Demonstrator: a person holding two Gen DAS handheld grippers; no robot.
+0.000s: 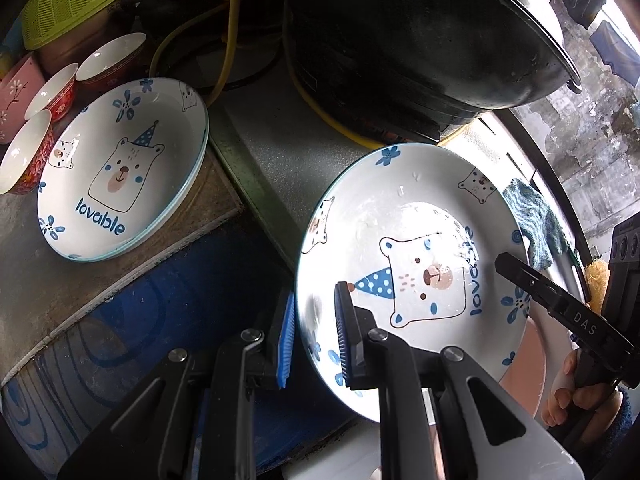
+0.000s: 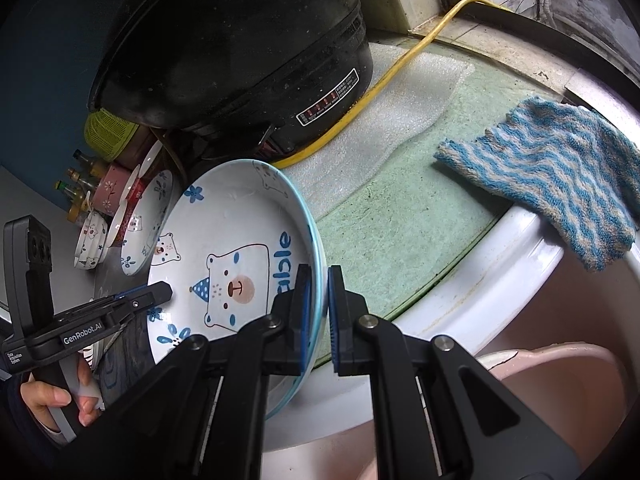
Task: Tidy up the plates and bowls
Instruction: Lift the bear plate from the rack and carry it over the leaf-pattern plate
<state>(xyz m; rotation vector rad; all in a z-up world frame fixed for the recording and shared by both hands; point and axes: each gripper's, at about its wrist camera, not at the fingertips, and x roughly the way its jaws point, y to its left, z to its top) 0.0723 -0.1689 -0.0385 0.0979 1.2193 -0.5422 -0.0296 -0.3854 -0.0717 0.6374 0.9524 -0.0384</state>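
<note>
A white plate printed with a bear and "lovable" hangs tilted above the sink edge, held from both sides. My left gripper is shut on its left rim, one blue pad under and one over. In the right wrist view my right gripper is shut on the opposite rim of the same plate. A stack of matching bear plates rests on the counter to the left. Behind it stand three red-sided bowls and a pink bowl.
A big black cooker with a wok on it stands behind the held plate, with a yellow hose beside it. A green basket is at the far left. A blue striped cloth lies on the white sink rim, with a pink basin below.
</note>
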